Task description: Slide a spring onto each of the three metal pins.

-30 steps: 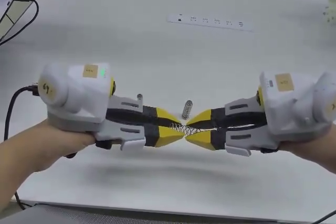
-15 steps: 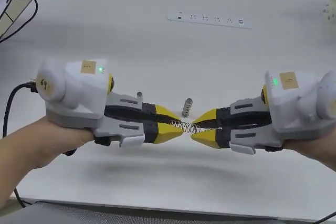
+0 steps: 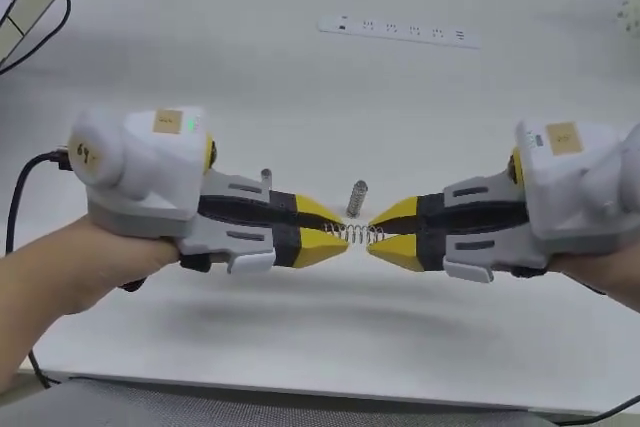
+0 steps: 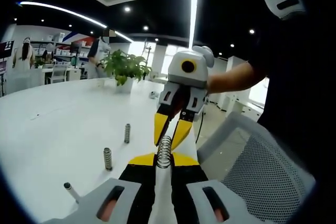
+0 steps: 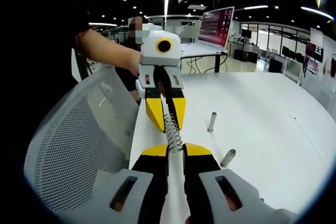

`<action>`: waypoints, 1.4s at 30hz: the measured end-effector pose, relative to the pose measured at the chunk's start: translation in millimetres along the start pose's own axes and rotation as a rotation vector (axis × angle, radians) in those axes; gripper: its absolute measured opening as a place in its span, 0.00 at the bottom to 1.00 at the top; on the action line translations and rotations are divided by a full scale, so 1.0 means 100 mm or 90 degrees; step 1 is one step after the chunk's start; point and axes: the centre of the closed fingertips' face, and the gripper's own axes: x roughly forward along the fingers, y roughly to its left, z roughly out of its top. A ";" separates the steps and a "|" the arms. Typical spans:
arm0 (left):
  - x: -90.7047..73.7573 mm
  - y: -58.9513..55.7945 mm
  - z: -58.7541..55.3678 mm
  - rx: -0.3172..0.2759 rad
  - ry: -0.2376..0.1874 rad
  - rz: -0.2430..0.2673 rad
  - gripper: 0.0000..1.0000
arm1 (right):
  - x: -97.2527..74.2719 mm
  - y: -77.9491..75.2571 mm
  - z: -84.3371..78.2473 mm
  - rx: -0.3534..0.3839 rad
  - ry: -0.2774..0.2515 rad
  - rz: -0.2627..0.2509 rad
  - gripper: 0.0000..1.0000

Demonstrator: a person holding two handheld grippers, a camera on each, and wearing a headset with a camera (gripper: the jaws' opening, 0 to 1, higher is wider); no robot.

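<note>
Plainly, the head view sets the tools nose to nose at mid-frame. The left gripper comes in from the left and the right gripper from the right, and a coil spring is stretched level between their yellow tips over the white bench. Each gripper's jaws are pinched narrow on one end of that spring.

Just above the tips in that view stand a bare pin and, to its right, a sprung pin. A power strip lies near the top edge.

Where the head view gives two pins, the left gripper view gives three in a row at lower left. The nearest is bare, the middle one carries a spring, and so does the farthest pin.

The right gripper view puts the bare pin at mid-right with one sprung pin below it. It also shows a laptop at upper centre and a mesh chair back at left.

In both gripper views the held spring hangs clear of the pins, touching none.
</note>
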 end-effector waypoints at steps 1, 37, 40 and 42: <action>0.00 0.00 -0.01 0.001 0.002 0.000 0.02 | 0.00 0.00 0.00 -0.001 0.000 0.000 0.08; 0.01 0.00 -0.10 0.014 0.023 0.013 0.02 | -0.01 0.05 0.45 0.004 -0.088 0.016 0.08; 0.01 0.00 -0.10 0.015 0.024 0.012 0.02 | 0.03 0.06 0.50 -0.005 -0.095 0.016 0.08; 0.02 -0.01 -0.09 0.018 0.026 0.011 0.02 | 0.07 0.07 0.53 -0.020 -0.094 0.017 0.08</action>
